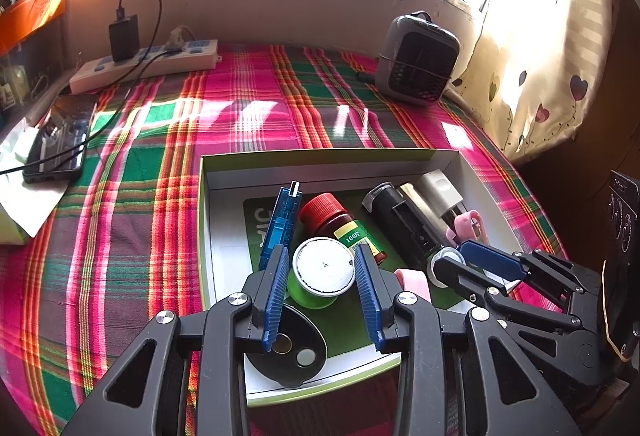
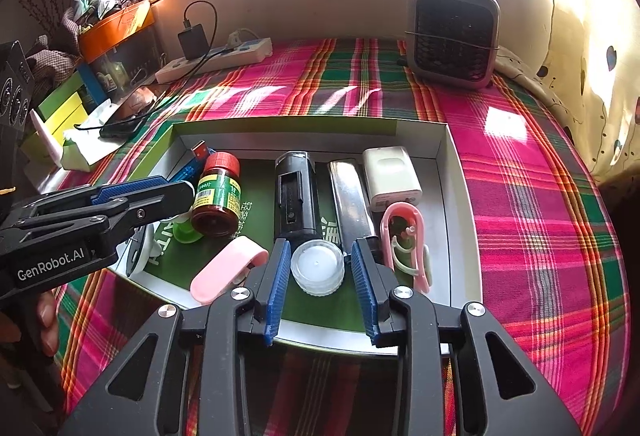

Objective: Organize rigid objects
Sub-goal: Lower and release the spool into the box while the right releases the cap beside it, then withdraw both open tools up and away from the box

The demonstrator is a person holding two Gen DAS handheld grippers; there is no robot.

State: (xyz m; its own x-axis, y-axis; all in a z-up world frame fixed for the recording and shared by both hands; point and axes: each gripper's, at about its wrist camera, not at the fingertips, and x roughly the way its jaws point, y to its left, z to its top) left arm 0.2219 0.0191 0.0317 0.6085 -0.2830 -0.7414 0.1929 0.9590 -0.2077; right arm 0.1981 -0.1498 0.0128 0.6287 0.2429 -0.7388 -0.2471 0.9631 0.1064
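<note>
Brown bottle (image 2: 216, 196) label reads "100"; left gripper (image 1: 322, 272), marked "GenRobot.AI", clamps the spool (image 1: 323, 272). Right gripper (image 2: 318, 268) brackets the cap (image 2: 318, 271), contact unclear.

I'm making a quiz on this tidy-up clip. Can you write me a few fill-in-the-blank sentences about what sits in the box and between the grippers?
1. The brown bottle has a ____ cap.
2. Between the fingers of the left gripper sits a spool of ____ colour.
3. Between the fingers of the right gripper sits a round clear ____.
4. The box lies on a ____ cloth.

Missing words: red; green; lid; plaid
</note>
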